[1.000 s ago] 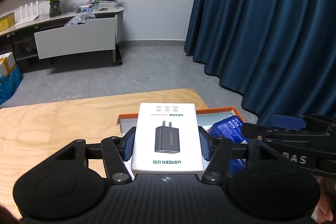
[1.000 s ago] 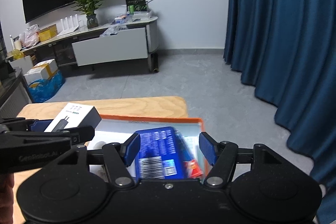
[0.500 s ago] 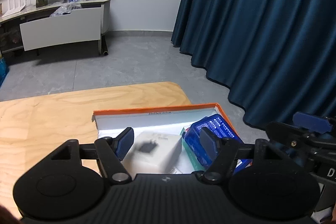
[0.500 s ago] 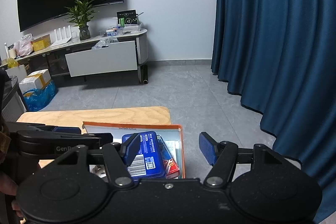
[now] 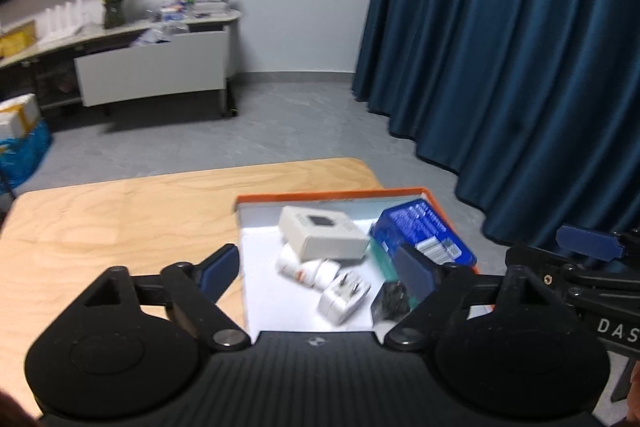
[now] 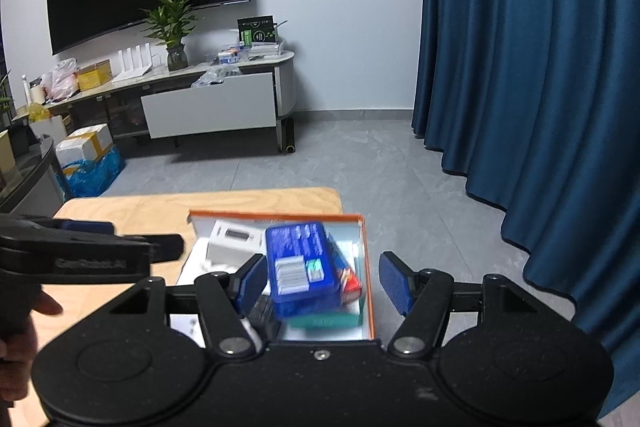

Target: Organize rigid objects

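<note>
An orange-rimmed box with a white inside sits at the right end of the wooden table. Inside lie the white charger carton, a blue pack, a white plug adapter and a dark item. My left gripper hovers above the box, its jaws opening, nothing between them. My right gripper stands open over the box's right side, empty, with the blue pack seen below it. The right gripper's body shows in the left wrist view.
A dark blue curtain hangs to the right past the table's edge. Across the grey floor stands a low white cabinet with a plant and clutter. A hand holds the left gripper's handle.
My left gripper let go of the white charger carton, which now lies in the box, and its jaws spread wider while it pulled back and up. The right gripper drew back a little.
</note>
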A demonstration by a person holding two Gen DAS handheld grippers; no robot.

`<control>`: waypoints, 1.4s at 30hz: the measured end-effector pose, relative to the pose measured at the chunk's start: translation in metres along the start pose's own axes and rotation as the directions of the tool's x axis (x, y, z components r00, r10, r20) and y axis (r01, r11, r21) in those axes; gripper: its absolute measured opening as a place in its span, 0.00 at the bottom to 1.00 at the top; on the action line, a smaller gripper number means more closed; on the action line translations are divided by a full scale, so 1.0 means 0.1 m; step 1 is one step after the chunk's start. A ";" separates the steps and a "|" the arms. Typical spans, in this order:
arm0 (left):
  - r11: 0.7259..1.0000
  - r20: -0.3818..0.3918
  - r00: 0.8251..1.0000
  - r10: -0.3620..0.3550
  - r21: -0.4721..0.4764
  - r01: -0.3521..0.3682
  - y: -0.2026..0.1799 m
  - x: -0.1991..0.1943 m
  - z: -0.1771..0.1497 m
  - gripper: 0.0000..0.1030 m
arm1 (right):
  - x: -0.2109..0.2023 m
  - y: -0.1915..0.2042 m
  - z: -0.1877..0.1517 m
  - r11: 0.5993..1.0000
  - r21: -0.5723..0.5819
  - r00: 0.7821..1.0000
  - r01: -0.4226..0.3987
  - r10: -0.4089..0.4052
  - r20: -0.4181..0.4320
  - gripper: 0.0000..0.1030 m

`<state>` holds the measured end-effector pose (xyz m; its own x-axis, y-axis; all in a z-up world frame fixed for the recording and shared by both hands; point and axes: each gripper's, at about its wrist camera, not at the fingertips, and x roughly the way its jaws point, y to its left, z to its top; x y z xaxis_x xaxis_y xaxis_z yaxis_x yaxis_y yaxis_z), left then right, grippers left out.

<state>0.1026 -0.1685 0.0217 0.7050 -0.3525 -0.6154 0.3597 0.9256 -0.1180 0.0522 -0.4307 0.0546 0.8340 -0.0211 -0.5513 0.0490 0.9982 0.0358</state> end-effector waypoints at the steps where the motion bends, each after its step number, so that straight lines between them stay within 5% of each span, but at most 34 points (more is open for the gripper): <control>1: 1.000 0.003 1.000 0.007 -0.009 -0.007 0.00 -0.08 -0.04 0.89 | -0.05 -0.01 -0.04 1.000 0.006 1.000 -0.001 0.001 -0.003 0.73; 7: 0.997 0.020 0.997 0.073 -0.020 -0.072 -0.12 -0.50 -0.32 1.00 | -0.35 0.01 -0.31 1.000 -0.002 0.999 -0.005 0.005 -0.034 0.75; 17: 0.996 0.014 0.996 0.086 -0.007 -0.086 -0.27 -0.88 -0.65 1.00 | -0.69 0.01 -0.69 1.000 0.015 0.997 -0.002 0.003 -0.074 0.75; 42: 0.994 0.001 0.994 0.109 0.017 -0.109 -0.36 -0.87 -0.79 1.00 | -0.68 0.03 -0.75 1.000 -0.001 0.995 -0.005 0.005 -0.102 0.75</control>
<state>-0.0201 -0.1603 0.0181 0.7406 -0.2495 -0.6240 0.2910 0.9560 -0.0369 -0.0457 -0.4224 0.0295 0.7736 -0.0102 -0.6336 0.0442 0.9983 0.0378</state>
